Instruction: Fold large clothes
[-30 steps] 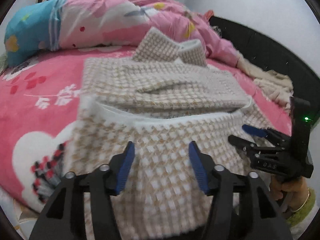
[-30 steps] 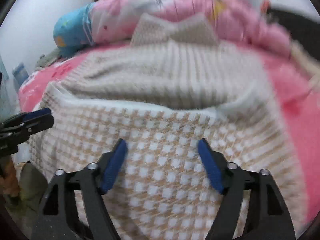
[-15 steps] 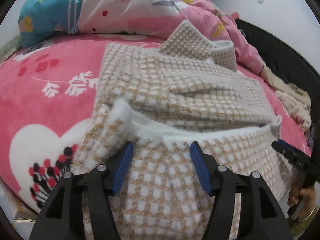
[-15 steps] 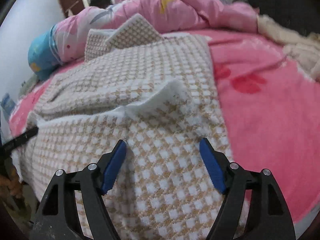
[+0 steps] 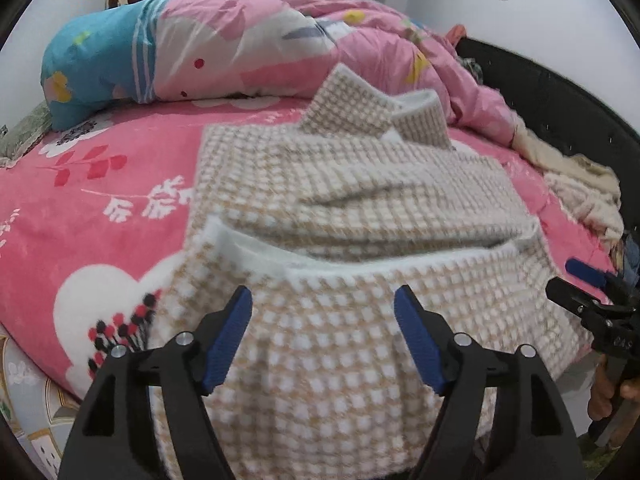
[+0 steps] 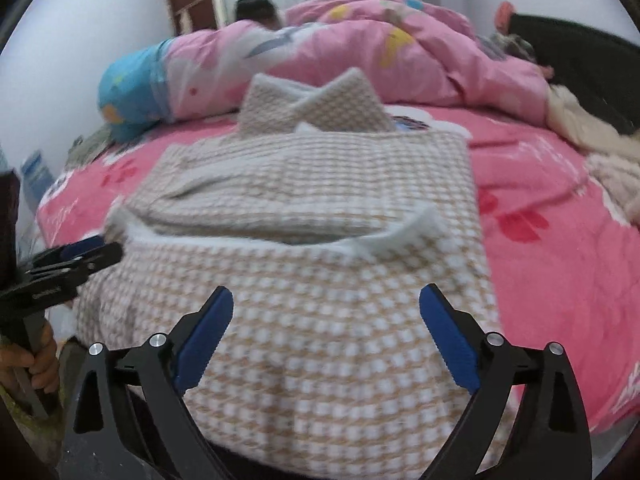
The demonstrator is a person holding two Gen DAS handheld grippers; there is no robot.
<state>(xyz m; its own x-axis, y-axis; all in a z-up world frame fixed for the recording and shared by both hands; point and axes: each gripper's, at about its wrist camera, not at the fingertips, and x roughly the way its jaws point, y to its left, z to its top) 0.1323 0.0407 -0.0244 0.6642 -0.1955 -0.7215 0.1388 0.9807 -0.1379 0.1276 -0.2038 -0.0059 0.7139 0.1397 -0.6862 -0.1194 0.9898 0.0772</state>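
Both grippers, left gripper and right gripper, are hanging wide open and empty, facing the checked coat's near hem, which is probably drooping off the bed, collar lying farthest away.

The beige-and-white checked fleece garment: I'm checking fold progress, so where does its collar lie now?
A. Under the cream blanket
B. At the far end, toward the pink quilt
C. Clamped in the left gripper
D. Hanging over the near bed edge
B: the beige-and-white checked fleece garment has its collar standing at the far end, before the pink quilt; both the left gripper and right gripper are open.
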